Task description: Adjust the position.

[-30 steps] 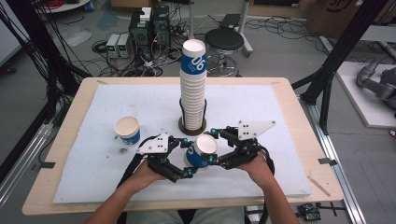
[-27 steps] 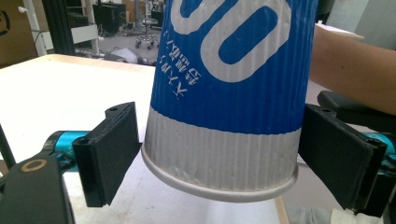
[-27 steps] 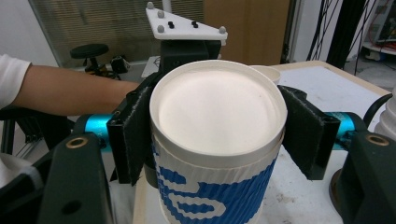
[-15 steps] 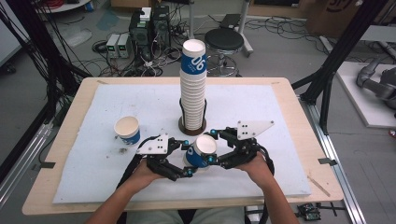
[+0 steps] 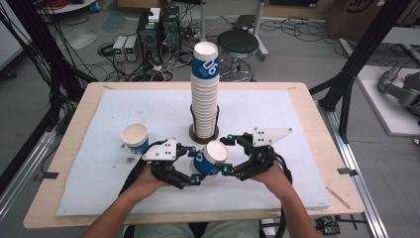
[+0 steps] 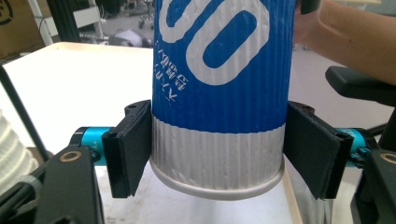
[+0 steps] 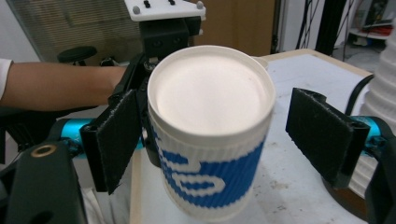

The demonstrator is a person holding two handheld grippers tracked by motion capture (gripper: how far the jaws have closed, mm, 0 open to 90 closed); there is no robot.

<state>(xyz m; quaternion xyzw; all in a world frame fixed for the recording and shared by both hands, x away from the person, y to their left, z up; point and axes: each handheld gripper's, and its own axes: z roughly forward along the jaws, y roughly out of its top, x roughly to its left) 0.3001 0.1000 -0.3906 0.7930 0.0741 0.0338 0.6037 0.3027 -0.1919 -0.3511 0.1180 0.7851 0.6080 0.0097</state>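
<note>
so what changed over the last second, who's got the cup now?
Handover: the left hand-held gripper has just been closing and its pads now press the cup near its base. The right hand-held gripper has just been opening; its pads stand clear of the cup. Stack, second cup and both hands: unchanged.

Left gripper (image 6: pixel 217 158): jaws just closed, pads now pressing base of blue-and-white cup (image 6: pixel 219 93). Right gripper (image 7: pixel 224 135): jaws just opened, pads apart from cup rim.
</note>
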